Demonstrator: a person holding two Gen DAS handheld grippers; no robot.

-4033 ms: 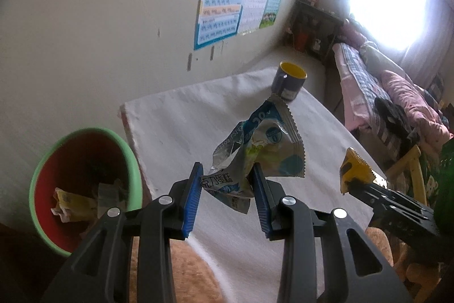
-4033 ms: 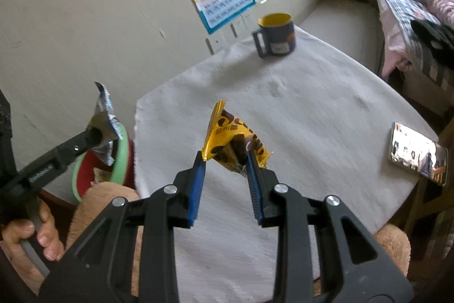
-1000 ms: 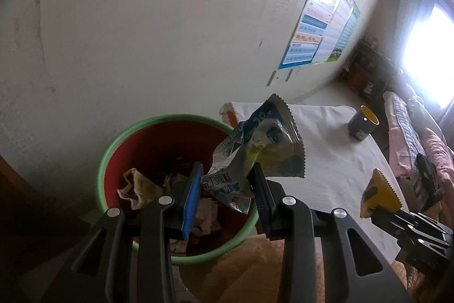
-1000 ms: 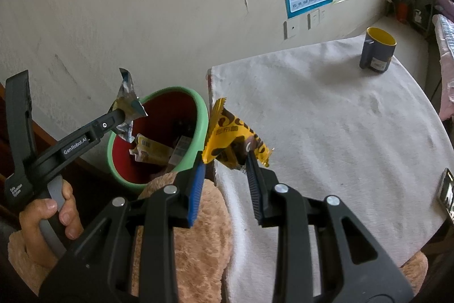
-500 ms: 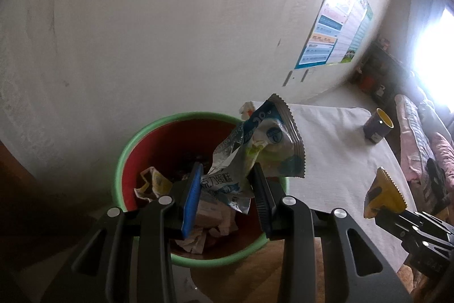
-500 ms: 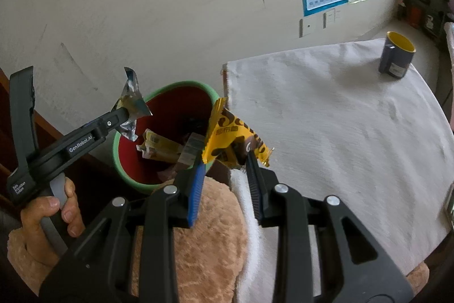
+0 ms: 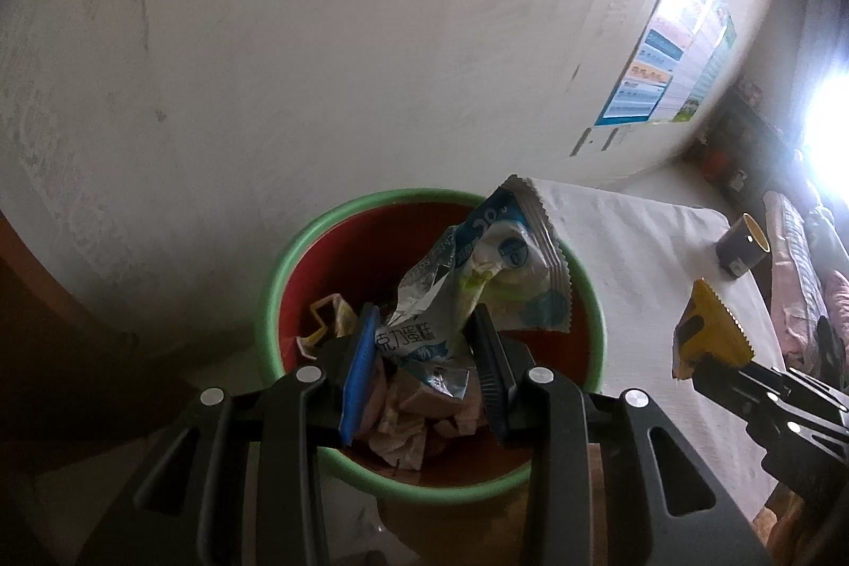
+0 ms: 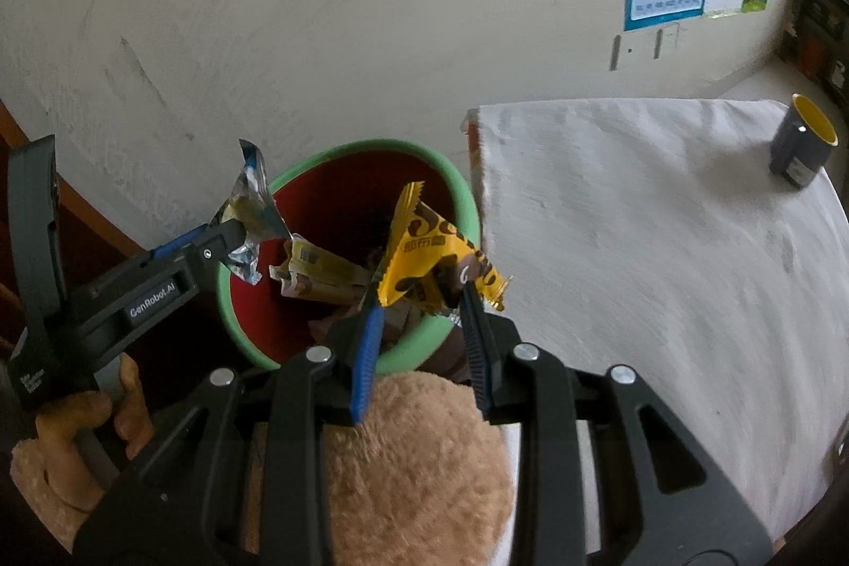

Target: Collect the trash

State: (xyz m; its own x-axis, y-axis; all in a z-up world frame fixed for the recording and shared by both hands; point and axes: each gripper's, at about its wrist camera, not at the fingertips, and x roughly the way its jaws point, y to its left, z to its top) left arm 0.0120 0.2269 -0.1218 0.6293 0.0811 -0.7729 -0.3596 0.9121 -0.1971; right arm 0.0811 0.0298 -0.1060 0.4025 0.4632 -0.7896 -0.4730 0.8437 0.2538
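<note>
Nearest the left wrist camera, the left tongs point(image 7: 424, 343) were clamped on a crumpled blue-and-white wrapper point(image 7: 477, 279), pinched low at its bunched end while the wide serrated top fanned up toward one o'clock. Directly beyond and below sat the red bin point(image 7: 297, 242) with its green rim, already holding crumpled paper and a yellow pack. From this view the wrapper hung over the bin's mouth, so a release there would probably have landed inside. The risk was the light foil: pinched at one end, it could have stuck to a pad or fluttered sideways past the rim at three o'clock.

In the right wrist view the right tongs point(image 8: 419, 316) were clamped on a yellow wrapper point(image 8: 424, 258), and they seemed to sit above the near rim at six o'clock rather than over the centre. Letting go there might have dropped the wrapper onto the fuzzy tan sleeve point(image 8: 414, 449) below or outside the bin. The two tools also crowded one opening; the left tongs came in from nine o'clock, and a further inward move could have knocked one wrapper against the other or tipped the bin.

Farther off, at two o'clock, the white-covered tabletop point(image 8: 637, 221) carried only a dark mug point(image 8: 801, 152) with a yellow inside, well apart from the work.
</note>
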